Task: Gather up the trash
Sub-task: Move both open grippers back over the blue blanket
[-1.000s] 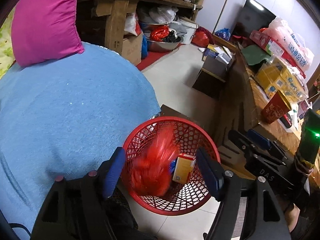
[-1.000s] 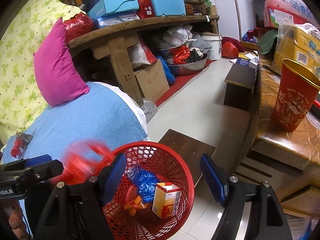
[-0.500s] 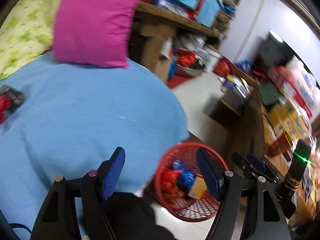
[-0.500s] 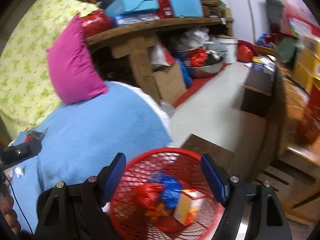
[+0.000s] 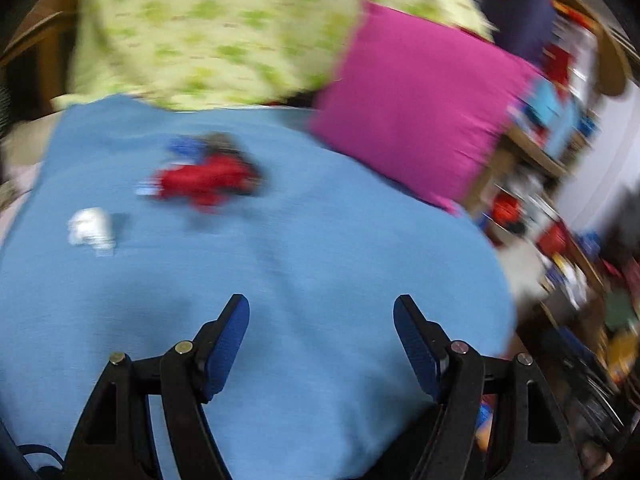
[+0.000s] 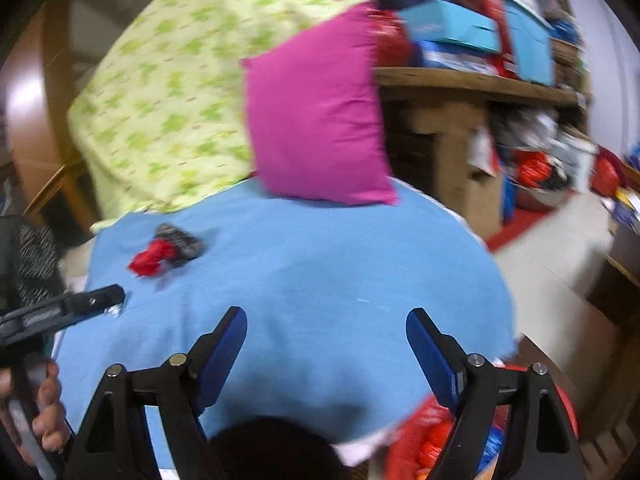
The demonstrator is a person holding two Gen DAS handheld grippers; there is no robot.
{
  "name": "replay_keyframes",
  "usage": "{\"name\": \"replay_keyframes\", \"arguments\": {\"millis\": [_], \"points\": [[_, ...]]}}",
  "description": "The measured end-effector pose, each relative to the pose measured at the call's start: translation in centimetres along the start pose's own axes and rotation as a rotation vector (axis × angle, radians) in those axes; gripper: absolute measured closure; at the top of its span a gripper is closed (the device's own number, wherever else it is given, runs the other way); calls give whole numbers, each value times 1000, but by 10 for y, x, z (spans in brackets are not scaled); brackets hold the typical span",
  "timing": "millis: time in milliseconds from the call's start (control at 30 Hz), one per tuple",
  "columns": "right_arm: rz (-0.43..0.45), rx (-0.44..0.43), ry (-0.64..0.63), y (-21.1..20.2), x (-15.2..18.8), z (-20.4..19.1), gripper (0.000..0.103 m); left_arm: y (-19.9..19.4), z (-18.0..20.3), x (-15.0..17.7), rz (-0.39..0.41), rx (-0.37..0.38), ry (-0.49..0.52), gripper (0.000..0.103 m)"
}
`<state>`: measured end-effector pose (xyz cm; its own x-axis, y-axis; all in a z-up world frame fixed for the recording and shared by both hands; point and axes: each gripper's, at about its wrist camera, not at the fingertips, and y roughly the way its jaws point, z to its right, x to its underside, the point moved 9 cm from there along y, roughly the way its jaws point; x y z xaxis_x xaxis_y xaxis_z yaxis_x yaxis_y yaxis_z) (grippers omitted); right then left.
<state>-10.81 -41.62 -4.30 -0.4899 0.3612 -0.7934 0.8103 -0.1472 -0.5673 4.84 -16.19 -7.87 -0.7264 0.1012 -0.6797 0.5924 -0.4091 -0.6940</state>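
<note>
Swinging away from the red basket (image 6: 568, 408), both grippers now look over the blue blanket (image 5: 304, 248). A second ago they were right above the basket, and a red bag was dropping into it. So that piece looks done, and more trash waits on the blanket.

The left gripper (image 5: 322, 344) has its fingers apart with nothing between them. The right gripper (image 6: 326, 348) is opening its fingers wider, and nothing is between them either.

On the blanket lies a red crumpled wrapper (image 5: 204, 180) with something dark and a bit of blue beside it. Near it, closer to the left edge, lies a small white scrap (image 5: 92, 232). Both are well apart from the left gripper's tips. I think the red wrapper or the white scrap is next.

The left view shows the white scrap clearly, but not the basket. The right view shows the basket low on the right, with red and blue trash inside. It also shows the red wrapper (image 6: 154, 256) and the left gripper's finger (image 6: 92, 300) coming in from the side, with a hand (image 6: 48, 412) below it. The white scrap is mostly hidden there.

Behind the blanket sit a pink pillow (image 5: 420, 120) and a green flowered cloth (image 5: 224, 28). Both pictures are blurry.
</note>
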Motion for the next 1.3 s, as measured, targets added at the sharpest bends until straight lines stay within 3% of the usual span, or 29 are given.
{"name": "replay_keyframes", "arguments": {"millis": [167,367,567,967,1033,1067,1100,1300], "points": [[-39,-85,-81,23,5,-61,19,5,-100,-15,26,-168,-121,27],[-93,-149,-154,53,19,-116,18,27,-189,-24,18,-281,-211,27],[-132,-183,-191,71,34,-146,18,60,-237,-43,14,-316,-255,27],[-164,-166,-252,102,32,-165,18,117,-271,-62,9,-347,-268,27],[-165,-160,-265,106,30,-167,18,121,-272,-62,10,-352,-248,40],[-165,-158,-271,108,29,-170,18,123,-274,-60,0,-356,-237,61],[-166,-158,-276,110,28,-172,18,127,-275,-56,-18,-352,-235,67],[-138,-181,-311,129,10,-203,19,116,-281,-54,-6,-365,-285,73]]}}
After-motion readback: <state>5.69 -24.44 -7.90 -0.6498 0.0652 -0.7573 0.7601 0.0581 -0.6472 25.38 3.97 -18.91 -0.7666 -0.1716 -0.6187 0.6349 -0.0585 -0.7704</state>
